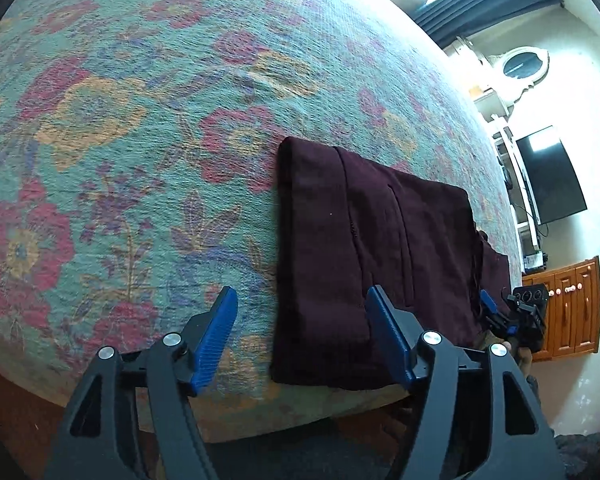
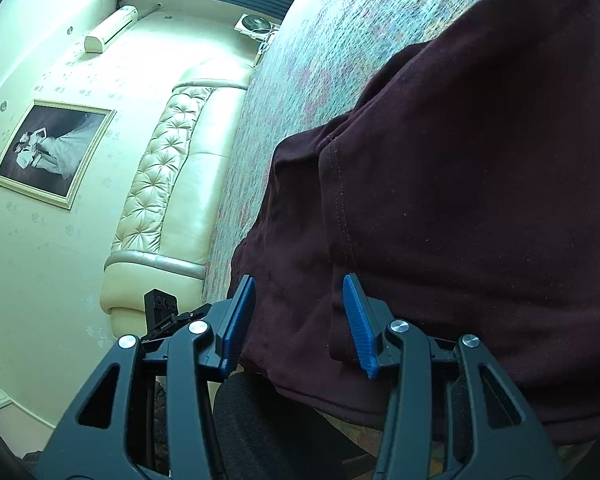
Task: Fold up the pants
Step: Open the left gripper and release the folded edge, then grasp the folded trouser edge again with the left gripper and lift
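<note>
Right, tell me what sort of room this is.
Most likely a bedroom: the pants lie on a bed with a floral bedspread, backed by a tufted headboard, with a framed portrait on the wall.

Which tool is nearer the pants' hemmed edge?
Right. The right tool is open, its fingers straddling the hemmed edge of the pants. The left tool is open at the pants' near left corner, over the bedspread.
</note>
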`<state>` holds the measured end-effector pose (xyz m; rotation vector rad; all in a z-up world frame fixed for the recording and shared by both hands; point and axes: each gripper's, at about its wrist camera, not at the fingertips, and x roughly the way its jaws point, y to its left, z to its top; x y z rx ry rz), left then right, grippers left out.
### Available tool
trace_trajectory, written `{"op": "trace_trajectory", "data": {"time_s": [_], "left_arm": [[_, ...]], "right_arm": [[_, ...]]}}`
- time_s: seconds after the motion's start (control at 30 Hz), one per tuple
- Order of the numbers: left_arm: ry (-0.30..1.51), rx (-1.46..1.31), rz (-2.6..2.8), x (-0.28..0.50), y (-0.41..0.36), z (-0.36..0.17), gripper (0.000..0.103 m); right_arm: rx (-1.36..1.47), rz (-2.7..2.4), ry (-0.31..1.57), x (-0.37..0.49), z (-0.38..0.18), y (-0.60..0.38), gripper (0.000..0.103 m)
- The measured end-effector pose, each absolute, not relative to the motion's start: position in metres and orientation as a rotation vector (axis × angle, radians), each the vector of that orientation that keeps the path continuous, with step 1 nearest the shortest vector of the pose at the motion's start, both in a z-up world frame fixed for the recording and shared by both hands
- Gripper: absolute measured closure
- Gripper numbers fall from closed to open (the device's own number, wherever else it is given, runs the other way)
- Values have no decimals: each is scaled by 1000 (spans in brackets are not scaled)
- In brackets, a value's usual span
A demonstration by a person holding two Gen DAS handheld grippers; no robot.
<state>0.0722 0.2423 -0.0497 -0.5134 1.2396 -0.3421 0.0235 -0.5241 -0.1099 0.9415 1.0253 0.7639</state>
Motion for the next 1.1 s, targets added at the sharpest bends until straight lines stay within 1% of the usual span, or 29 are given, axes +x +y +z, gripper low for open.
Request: {"op": "trace_trajectory", "data": {"time_s": [0.03,0.17,0.23,0.33,0.7,0.73,0.77,0.8,0.9,0.93,1.03,1.1], "left_arm": [[1248,-510,-369,78,242,-54,30],[1300,-555,-470,98,239,-75,30],[1298,-573,-499,103,237,-77,30],[1286,-720,-580,108,241,-84,30],[1250,-738,-603,116,223,-88,31],[1247,-729,-593,115,221,-87,38],[1253,-708,-577,113,218,-87,49],[1270,-700,-560,113,217,-89,64],[1266,-719,-542,109,219,-88,66],[1264,-709,-533,108,218,-86,71],[1245,-697,-504,105,212,-68,79],[1218,-682,-513,103,203,-51,82]], "right_arm": [[941,761,1025,23,-110,-523,58],[936,748,1028,23,-107,-520,58],[937,744,1029,23,-107,-519,58],[936,736,1026,23,-106,-518,58],[943,719,1014,19,-104,-515,58],[944,717,1013,19,-105,-515,58],[945,716,1012,19,-105,-515,58],[945,715,1012,19,-105,-515,58],[945,718,1011,18,-106,-515,57],[945,718,1010,18,-106,-515,57],[944,716,1008,18,-106,-515,58],[946,714,1008,18,-106,-515,57]]}}
